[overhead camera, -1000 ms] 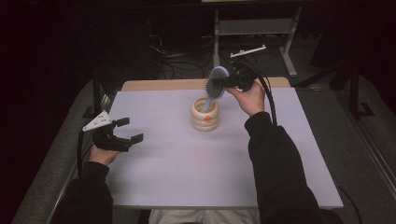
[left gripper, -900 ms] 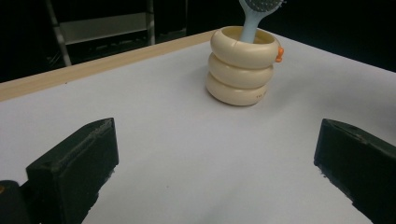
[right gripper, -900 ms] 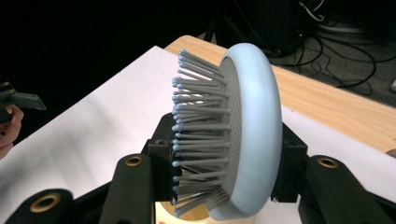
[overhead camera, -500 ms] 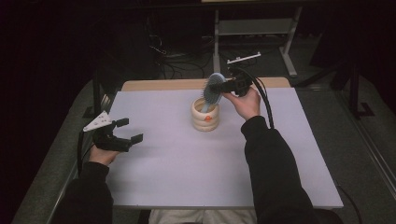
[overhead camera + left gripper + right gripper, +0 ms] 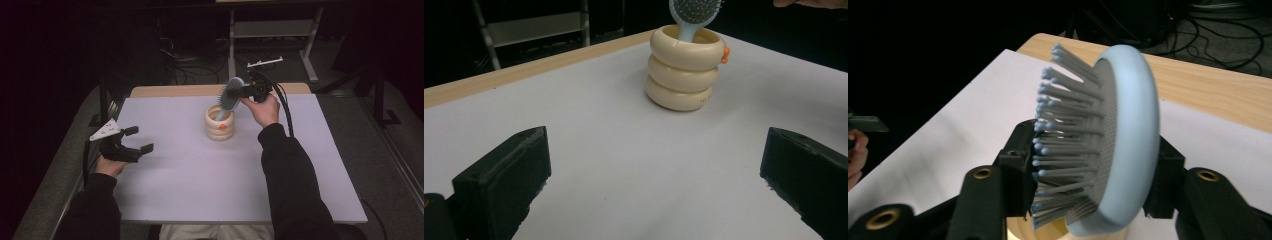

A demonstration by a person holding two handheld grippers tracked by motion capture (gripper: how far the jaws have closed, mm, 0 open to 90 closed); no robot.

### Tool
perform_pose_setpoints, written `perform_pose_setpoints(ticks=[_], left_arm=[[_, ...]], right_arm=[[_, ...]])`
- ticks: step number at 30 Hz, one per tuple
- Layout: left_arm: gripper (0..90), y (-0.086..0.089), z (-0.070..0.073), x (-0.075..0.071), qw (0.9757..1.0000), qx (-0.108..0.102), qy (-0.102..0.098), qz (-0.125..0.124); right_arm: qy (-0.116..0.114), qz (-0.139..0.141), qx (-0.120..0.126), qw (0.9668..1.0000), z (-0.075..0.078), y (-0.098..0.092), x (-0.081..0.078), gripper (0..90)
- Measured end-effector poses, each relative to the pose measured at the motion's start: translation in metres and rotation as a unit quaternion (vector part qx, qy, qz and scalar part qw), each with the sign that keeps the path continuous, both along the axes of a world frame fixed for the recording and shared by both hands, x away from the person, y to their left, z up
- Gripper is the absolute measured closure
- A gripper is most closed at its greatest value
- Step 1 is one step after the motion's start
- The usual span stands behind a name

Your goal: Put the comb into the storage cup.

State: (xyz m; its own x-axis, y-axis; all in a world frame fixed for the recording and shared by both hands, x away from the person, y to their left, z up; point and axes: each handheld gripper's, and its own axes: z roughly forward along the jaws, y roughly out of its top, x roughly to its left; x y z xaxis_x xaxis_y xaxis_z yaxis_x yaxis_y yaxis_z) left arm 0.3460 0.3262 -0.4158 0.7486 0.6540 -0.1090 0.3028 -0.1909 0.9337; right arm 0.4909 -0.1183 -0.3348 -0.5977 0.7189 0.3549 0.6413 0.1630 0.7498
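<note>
A light-blue hairbrush (image 5: 229, 96) leans with its handle inside a cream ringed cup (image 5: 220, 122) at the back middle of the table. My right gripper (image 5: 239, 93) is shut on the brush head. One pad rests on the blue back (image 5: 1128, 140) and the other against the grey bristles; its jaws have just been opening slightly with the head still between them. My left gripper (image 5: 141, 140) is open and holds nothing, low over the table's left side. Its own view shows the cup (image 5: 684, 70) and the brush (image 5: 694, 10) beyond its wide-set jaws.
The white table top (image 5: 200, 190) has a wooden strip (image 5: 175, 91) along its far edge. A metal rack (image 5: 270, 30) and cables lie on the dark floor behind. The cup carries a small orange knob (image 5: 725, 54) on its side.
My right hand has sunk a little, and the brush handle has gone into the cup. The left gripper has stayed where it was.
</note>
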Motion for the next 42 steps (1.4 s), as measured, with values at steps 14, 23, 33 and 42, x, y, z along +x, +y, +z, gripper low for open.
perform_pose_setpoints(ticks=[14, 23, 33, 42], left_arm=[[0.0, -0.001, 0.001, 0.0, 1.0, 0.0, -0.002, 0.004], [0.0, 0.001, 0.0, 0.0, 1.0, -0.005, 0.002, 0.007], [0.0, 0.0, -0.002, 0.0, 0.9999, -0.004, 0.008, 0.006], [0.0, 0.0, -0.003, 0.0, 0.9999, -0.005, 0.011, 0.007]], right_arm=[[-0.048, -0.024, -0.034, 0.998, 0.011, -0.01, -0.008, 16.7], [-0.098, -0.043, -0.081, 0.9909, 0.016, -0.018, -0.018, 0.0], [-0.114, -0.025, -0.071, 0.9906, 0.016, -0.038, -0.032, 0.0], [-0.117, -0.02, -0.066, 0.9907, 0.015, -0.05, -0.043, 0.0]])
